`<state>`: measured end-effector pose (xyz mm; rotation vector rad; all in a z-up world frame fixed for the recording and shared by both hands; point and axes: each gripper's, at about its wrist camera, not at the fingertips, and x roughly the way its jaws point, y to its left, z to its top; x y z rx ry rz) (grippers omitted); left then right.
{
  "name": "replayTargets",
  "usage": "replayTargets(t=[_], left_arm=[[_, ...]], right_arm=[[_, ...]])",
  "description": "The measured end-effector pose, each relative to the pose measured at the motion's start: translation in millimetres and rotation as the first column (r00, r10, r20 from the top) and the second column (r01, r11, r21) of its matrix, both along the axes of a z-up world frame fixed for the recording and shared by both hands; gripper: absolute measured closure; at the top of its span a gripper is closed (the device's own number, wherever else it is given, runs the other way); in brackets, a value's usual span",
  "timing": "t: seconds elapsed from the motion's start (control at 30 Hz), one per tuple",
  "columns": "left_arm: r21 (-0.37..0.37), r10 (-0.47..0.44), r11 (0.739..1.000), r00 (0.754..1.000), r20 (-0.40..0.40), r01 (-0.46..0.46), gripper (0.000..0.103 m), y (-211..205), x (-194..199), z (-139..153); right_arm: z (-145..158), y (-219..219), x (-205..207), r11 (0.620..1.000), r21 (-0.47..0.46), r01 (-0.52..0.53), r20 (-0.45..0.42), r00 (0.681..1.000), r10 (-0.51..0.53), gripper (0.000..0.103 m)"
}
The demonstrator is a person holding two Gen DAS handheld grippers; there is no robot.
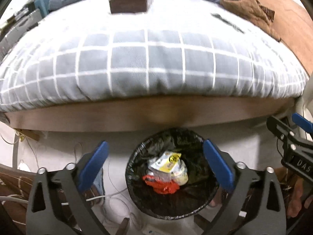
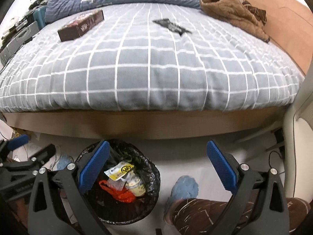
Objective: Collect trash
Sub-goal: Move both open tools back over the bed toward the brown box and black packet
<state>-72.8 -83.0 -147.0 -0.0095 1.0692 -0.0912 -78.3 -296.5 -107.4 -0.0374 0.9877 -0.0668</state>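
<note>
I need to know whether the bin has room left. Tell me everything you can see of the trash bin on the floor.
The trash bin is round and dark, lined with a crinkled black plastic bag folded over its rim. It stands upright on the pale floor just in front of the bed's wooden base. Inside lie a yellow-and-white wrapper, a red plastic bag, some clear plastic and a pale cup. The trash covers only the bottom, so room remains. Nothing visibly touches the rim; the open left tongs hang above it.
</note>
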Motion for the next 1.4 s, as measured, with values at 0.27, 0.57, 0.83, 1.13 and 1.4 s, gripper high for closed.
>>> replayTargets(t=[0.27, 0.57, 0.83, 1.13, 1.4], left_arm=[[0.009, 0.005, 1.000, 0.997, 0.081, -0.006, 0.006, 8.0, 3.2, 32.3], [-0.012, 0.017, 1.000, 0.987, 0.158, -0.015, 0.006, 15.5, 24.2, 64.3], [0.002, 0.019, 1.000, 0.974, 0.228, -0.020, 0.006, 21.5, 49.8, 95.0], [0.019, 0.044, 0.999, 0.963, 0.266, -0.051, 0.006, 36.4, 102.7, 111.8], [0.025, 0.035, 0.999, 0.970, 0.242, -0.042, 0.006, 39.6, 149.6, 110.7]], right_arm=[[27.3, 2.3, -3.1, 1.000, -0.007, -0.019, 0.106, 0.994, 0.020, 0.008], [51.5, -0.1, 4.8, 0.999, 0.000, -0.051, 0.193, 0.980, 0.050, 0.008], [69.0, -10.0, 27.0, 0.999, 0.020, -0.045, 0.243, 0.969, 0.039, 0.008], [77.8, -22.0, 77.4, 0.999, 0.003, -0.051, 0.270, 0.962, 0.048, 0.008], [65.5, -35.2, 135.8, 0.998, 0.037, -0.047, 0.212, 0.976, 0.038, 0.008]])
